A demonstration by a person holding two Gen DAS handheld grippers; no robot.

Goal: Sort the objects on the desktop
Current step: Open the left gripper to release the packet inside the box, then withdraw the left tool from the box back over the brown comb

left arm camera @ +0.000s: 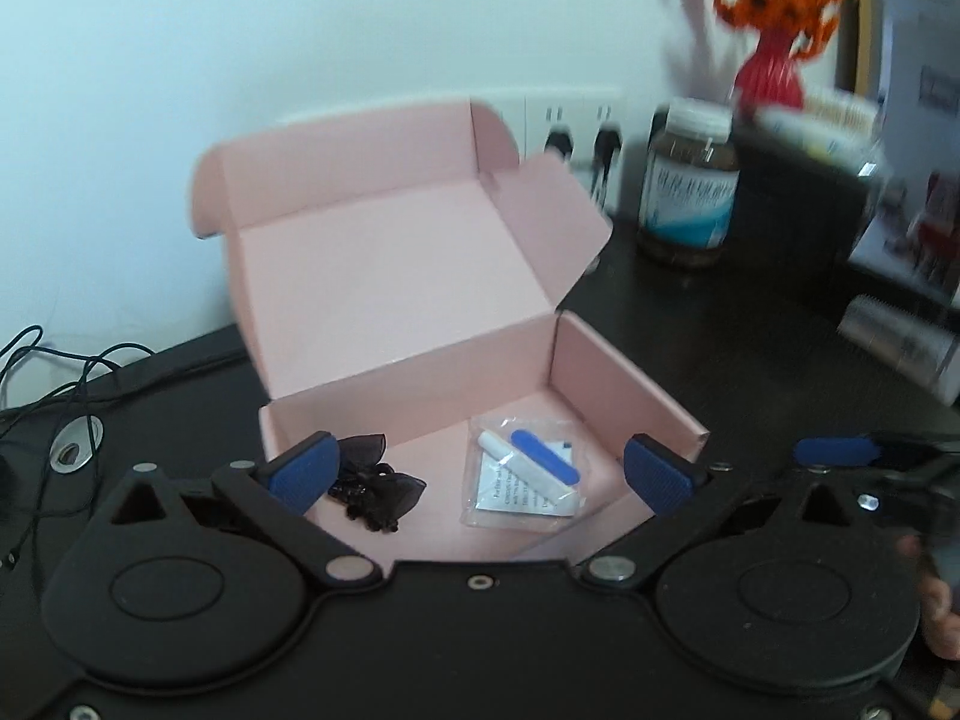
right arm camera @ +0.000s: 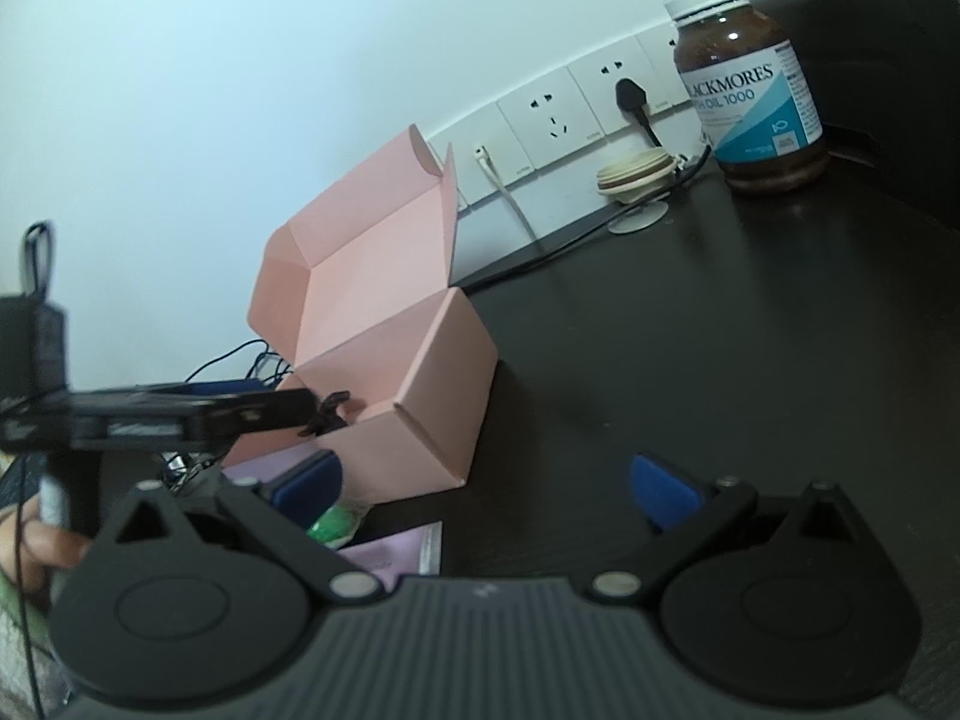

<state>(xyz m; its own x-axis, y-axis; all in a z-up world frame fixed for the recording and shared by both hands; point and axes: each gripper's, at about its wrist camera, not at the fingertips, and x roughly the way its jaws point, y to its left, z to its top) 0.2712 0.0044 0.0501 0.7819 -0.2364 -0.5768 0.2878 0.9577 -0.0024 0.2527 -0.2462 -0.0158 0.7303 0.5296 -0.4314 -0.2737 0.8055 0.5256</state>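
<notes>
1. My left claw (left arm camera: pixel 480 471) stands wide apart over the near edge of the pink box (left arm camera: pixel 624 384), with nothing between its blue pads (left arm camera: pixel 300 471).
2. The box sits on the dark worktop (left arm camera: pixel 750 348) with its lid (left arm camera: pixel 384 252) tipped up and back toward the white wall (left arm camera: pixel 300 30).
3. On the box floor, at the left, lies a black bow (left arm camera: pixel 375 483), just beside my left pad; I cannot tell whether they touch.
4. To the right of the bow lies a clear bag (left arm camera: pixel 528 474) holding a white stick, a blue strip and a printed slip.
5. My right claw (right arm camera: pixel 486 489) is also spread open and holds nothing; it hovers over bare worktop to the right of the box.
6. Under its left pad (right arm camera: pixel 306 483) lie a purple packet (right arm camera: pixel 396 552) and something green (right arm camera: pixel 336 525) that is too hidden to name.
7. A brown bottle (right arm camera: pixel 753 90) with a white cap stands far right, near the wall sockets (right arm camera: pixel 552 120).
8. A red vase (left arm camera: pixel 771 69) of orange flowers stands blurred behind the bottle.
</notes>
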